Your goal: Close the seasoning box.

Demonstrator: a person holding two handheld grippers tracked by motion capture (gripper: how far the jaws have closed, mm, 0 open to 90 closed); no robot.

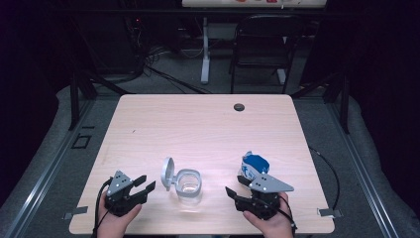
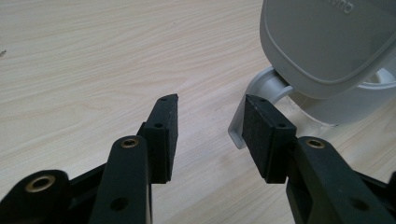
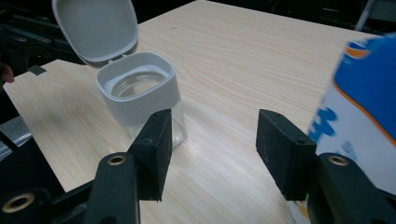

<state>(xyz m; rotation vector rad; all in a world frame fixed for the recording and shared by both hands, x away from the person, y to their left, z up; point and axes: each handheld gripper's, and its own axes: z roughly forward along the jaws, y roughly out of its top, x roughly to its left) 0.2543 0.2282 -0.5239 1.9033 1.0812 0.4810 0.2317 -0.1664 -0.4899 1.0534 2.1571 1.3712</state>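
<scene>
A clear jar (image 1: 188, 186) with a grey-white collar stands near the front middle of the wooden table (image 1: 198, 129). Its hinged lid (image 1: 168, 173) is flipped up on its left side. A blue and white packet (image 1: 254, 165) stands to the jar's right. My left gripper (image 1: 144, 183) is open just left of the lid, nothing between its pads. In the left gripper view the lid (image 2: 327, 42) looms ahead and to the right of the left gripper (image 2: 210, 105). My right gripper (image 1: 236, 186) is open, pointing left between jar and packet. In the right gripper view the right gripper (image 3: 212, 123) has the jar (image 3: 140, 93) at left and the packet (image 3: 359, 102) at right.
A black cable hole (image 1: 239, 107) sits at the table's far edge. Behind the table stand a dark folding chair (image 1: 262, 44) and a white desk leg (image 1: 205, 49), with cables on the floor. Bare wood stretches across the table's far half.
</scene>
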